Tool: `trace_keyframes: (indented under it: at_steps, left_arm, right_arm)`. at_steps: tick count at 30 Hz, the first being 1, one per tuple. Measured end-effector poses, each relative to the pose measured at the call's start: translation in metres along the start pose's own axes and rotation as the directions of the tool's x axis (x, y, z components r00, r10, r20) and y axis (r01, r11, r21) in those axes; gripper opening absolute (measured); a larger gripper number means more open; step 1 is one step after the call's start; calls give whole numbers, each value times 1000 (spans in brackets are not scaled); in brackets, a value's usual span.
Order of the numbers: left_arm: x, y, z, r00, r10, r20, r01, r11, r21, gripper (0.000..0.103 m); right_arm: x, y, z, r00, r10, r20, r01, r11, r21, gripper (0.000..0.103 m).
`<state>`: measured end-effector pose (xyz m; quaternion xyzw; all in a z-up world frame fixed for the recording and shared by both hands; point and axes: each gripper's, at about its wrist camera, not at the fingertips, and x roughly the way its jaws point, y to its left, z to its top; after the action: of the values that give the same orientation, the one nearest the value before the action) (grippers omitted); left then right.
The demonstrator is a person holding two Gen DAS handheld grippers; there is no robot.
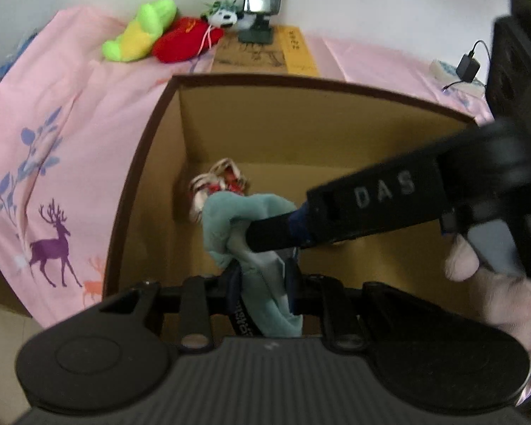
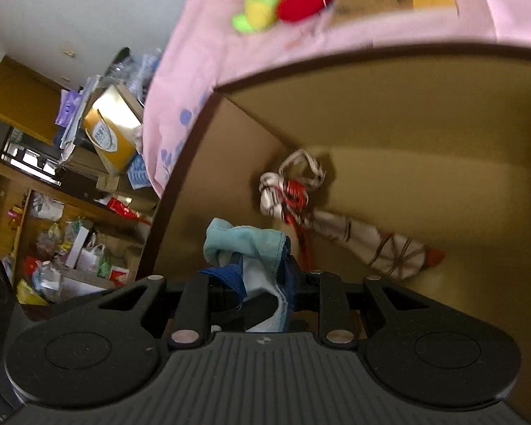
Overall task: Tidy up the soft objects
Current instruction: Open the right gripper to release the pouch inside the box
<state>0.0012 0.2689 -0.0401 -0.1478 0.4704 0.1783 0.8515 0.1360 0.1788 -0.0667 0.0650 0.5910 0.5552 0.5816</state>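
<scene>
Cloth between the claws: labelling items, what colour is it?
Pale teal cloth; clearest in the left wrist view.

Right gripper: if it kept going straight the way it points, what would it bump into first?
Probably the box's cardboard corner, near the knotted cloth bundle. The right gripper already grips the teal cloth, which would travel along. Depth is unclear.

Teal cloth (image 1: pixel 226 219); cream-and-red striped bundle (image 2: pixel 340 226); brown-rimmed tan cardboard box (image 1: pixel 301 131) — pink sheet (image 1: pixel 53 134) with purple deer, blue leaves.
</scene>
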Motion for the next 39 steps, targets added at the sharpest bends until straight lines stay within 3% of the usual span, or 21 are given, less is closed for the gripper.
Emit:
trace_keyframes:
  at_steps: [3,5,6,14,17,24,30,39]
  left_arm:
    - [0,2,-1,1000,22,-10,-22,1000,5,28]
    - [-2,1,-1,1000,25,-5,-25,1000,17,45]
    - [-3,1,-1,1000,23,-5,-23,1000,21,49]
    - [-19,-10,-7,998,59,13,-60,994,90,63]
    - [-27,-8,-5,996,83,40,-87,992,96,63]
    - [-40,-4,2,993,104,55,-106,993,48,63]
    - [-43,-16,11,990,126,64,-128,991,36,63]
    - [-44,-42,20,986,150,73,-151,988,21,63]
  right_arm:
    - [4,-1,4,999,-12,-32,13,999,36,10]
    - [8,-2,6,999,-21,-50,24,998,55,10]
    - [9,-2,6,998,-24,-57,27,998,62,11]
    - [9,-7,11,991,-112,-73,119,988,100,12]
    - [1,-12,10,996,-66,-63,74,987,141,12]
    - [-24,-6,11,998,-58,19,55,989,136,12]
    - [-46,3,4,988,-112,108,102,990,96,12]
    - [-82,2,-15,956,-207,209,200,978,50,12]
